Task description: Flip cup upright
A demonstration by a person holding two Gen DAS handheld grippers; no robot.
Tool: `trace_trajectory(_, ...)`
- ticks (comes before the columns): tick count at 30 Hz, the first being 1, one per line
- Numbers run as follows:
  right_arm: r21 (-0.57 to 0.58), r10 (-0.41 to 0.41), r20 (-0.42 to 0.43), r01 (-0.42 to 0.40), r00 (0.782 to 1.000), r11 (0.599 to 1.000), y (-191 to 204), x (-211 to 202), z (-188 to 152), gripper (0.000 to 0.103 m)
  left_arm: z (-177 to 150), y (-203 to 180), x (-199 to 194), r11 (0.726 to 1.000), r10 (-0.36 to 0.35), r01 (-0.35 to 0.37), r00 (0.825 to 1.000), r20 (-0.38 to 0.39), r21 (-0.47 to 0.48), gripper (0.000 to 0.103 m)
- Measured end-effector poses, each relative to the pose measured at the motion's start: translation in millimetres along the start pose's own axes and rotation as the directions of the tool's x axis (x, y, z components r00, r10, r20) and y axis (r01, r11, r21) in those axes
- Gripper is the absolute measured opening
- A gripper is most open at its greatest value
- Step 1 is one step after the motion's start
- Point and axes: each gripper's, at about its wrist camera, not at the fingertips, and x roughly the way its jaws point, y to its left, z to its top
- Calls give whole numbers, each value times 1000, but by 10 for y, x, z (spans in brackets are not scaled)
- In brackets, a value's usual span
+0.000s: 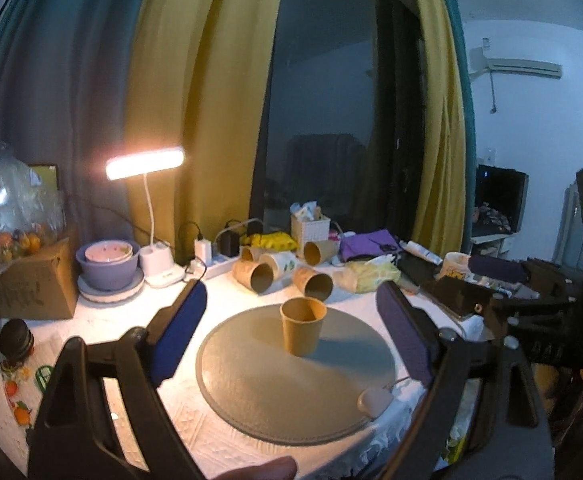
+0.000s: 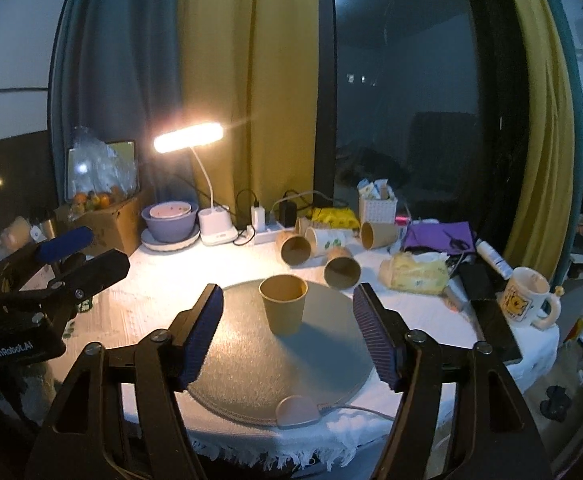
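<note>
A brown paper cup (image 1: 302,330) stands upright, mouth up, on the round grey mat (image 1: 251,392). It also shows in the right wrist view (image 2: 283,309) on the mat (image 2: 311,364). My left gripper (image 1: 291,332) is open and empty, its blue pads on either side of the cup and nearer than it. My right gripper (image 2: 287,334) is open and empty, just short of the cup. The left gripper shows at the left of the right wrist view (image 2: 65,250).
Several brown paper cups (image 1: 287,272) lie on their sides behind the mat, also in the right wrist view (image 2: 323,252). A lit desk lamp (image 1: 147,168), bowls (image 1: 107,266), a cardboard box (image 1: 27,280), a power strip, a tissue pack (image 2: 415,272) and a mug (image 2: 527,296) crowd the table.
</note>
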Motion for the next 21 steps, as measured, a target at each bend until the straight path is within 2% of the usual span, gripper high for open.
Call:
trace_trajectory(7, -1, -11, 35, 11, 999, 1000, -22, -156, 67, 73, 72, -77, -148, 999, -19, 18, 999, 41, 30, 88)
trace_trajectory(21, -7, -17, 52, 17, 999, 1000, 8, -247, 95, 73, 107, -75, -231, 999, -36, 35, 998, 53, 29, 88)
